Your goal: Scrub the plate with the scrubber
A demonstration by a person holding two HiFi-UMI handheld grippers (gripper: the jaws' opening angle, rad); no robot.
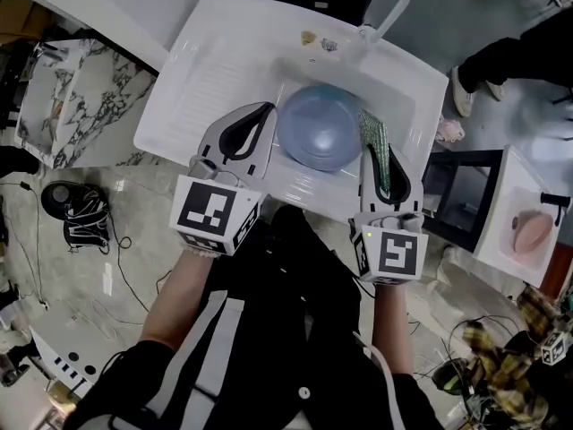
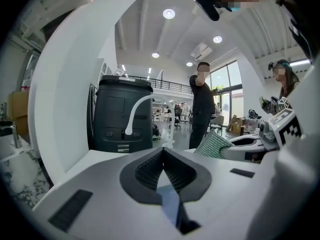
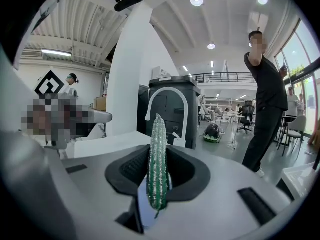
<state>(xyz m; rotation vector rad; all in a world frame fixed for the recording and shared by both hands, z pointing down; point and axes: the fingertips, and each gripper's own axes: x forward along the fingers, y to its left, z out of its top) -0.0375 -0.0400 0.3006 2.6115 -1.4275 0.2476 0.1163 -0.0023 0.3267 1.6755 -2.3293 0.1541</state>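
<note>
plate (image 1: 320,125) lies flat in sink (image 1: 215,52) basin, between the two grippers. r gripper (image 1: 376,164) clamped on green scrubber (image 1: 377,141), held edge-on just right of plate, prob. to wipe across it. l gripper (image 1: 267,110) jaws closed, empty, near plate's left rim, prob. to steady it.

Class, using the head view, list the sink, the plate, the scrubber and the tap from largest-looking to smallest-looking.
1. sink
2. plate
3. scrubber and tap: these look about alike, so they are left unranked.
</note>
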